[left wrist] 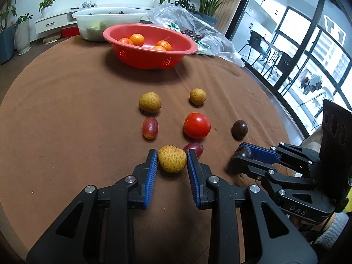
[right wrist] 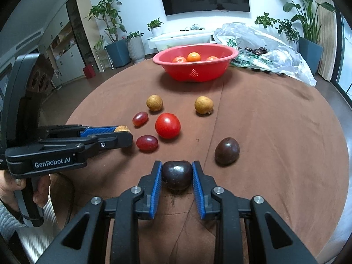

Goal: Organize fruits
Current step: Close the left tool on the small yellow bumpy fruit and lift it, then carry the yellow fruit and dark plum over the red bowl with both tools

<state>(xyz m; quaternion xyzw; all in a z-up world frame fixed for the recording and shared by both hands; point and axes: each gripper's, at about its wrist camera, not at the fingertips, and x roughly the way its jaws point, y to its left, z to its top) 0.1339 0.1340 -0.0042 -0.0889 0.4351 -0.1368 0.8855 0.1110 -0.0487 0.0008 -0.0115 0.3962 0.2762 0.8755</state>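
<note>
My left gripper (left wrist: pixel 171 154) is shut on a tan rough-skinned fruit (left wrist: pixel 172 160) that rests low on the brown tablecloth (left wrist: pixel 77 110). My right gripper (right wrist: pixel 176 164) is shut on a dark cherry (right wrist: pixel 177 176), also down at the cloth. Each wrist view shows the other gripper from the side: the right gripper (left wrist: pixel 238 155) with the dark cherry (left wrist: pixel 244 153), the left gripper (right wrist: pixel 126 133) with the tan fruit (right wrist: pixel 121 129). Ahead lie two more tan fruits (left wrist: pixel 150 102) (left wrist: pixel 198 96), a red tomato (left wrist: pixel 197 125), two red grapes (left wrist: pixel 150 127) (left wrist: pixel 194 148) and a second dark fruit (left wrist: pixel 239 129).
A red colander basket (left wrist: pixel 123 52) holding several oranges (left wrist: pixel 136 39) stands at the far side of the round table. Behind it are a white tub (left wrist: pixel 88 16) and a clear plastic bag (right wrist: pixel 275 52) with dark cherries. A person's hand (right wrist: pixel 13 189) holds the left gripper's handle.
</note>
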